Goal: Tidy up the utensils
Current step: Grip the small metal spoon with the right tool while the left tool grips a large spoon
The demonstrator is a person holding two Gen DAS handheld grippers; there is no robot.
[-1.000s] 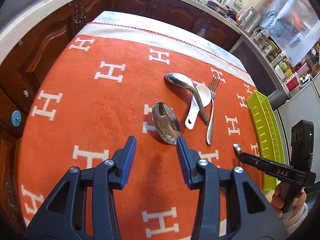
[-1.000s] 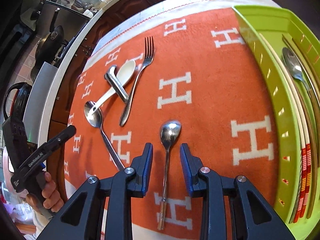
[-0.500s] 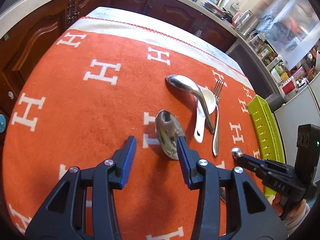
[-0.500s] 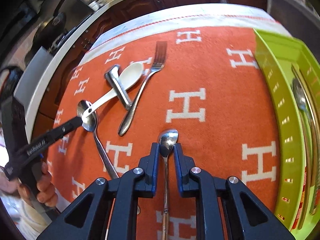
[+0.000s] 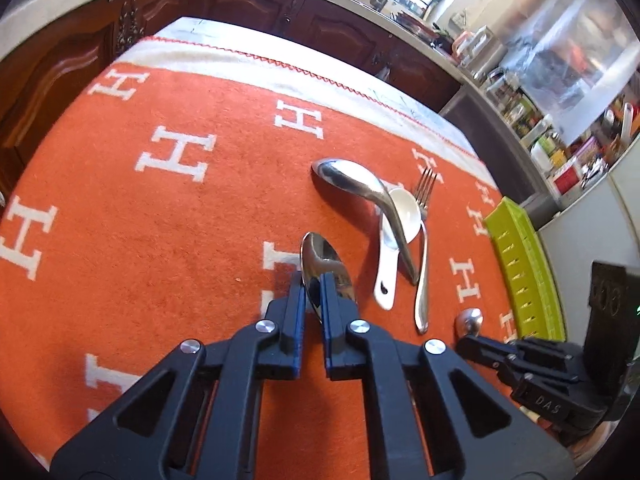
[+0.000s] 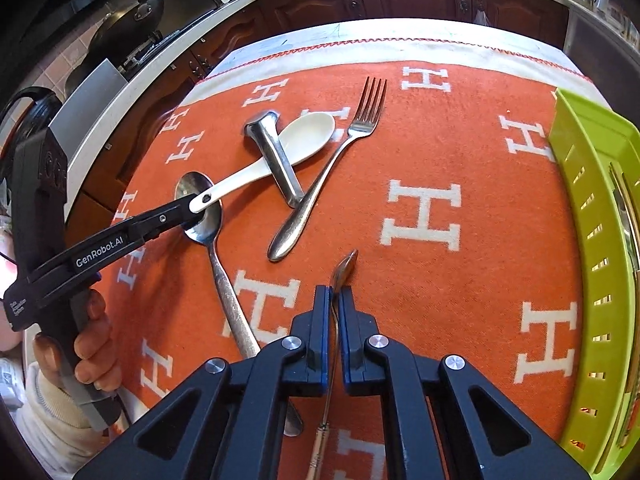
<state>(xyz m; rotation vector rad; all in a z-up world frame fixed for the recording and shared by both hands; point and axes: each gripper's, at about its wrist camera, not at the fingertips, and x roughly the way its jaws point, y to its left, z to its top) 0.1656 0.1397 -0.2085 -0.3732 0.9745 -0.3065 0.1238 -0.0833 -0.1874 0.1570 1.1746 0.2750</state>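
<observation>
In the left wrist view, the left claw (image 5: 313, 280) is seen clenched on the rim of a large steel spoon (image 5: 326, 268), whose bowl lies on the orange cloth (image 5: 160, 216) covering the tabletop; nearby, a ladle-like steel spoon (image 5: 360, 188), a white ceramic spoon (image 5: 394, 240) and a fork (image 5: 422, 248) are piled across one another, with the green tray (image 5: 524, 272) at the cloth's right edge. A grip on a curved, polished bowl edge is judged insecure: the spoon could pivot or slide out once lifted. In the right wrist view, the right claw (image 6: 335, 294) is seen clamped on the neck of a small spoon (image 6: 346, 268), turned on edge, its handle passing back between the jaws. The white ceramic spoon's handle end is seen overlapping the large spoon's bowl beside the left claw, so it could be dragged or flipped when that spoon rises. The small spoon could twist in the pads on its way to the tray.
</observation>
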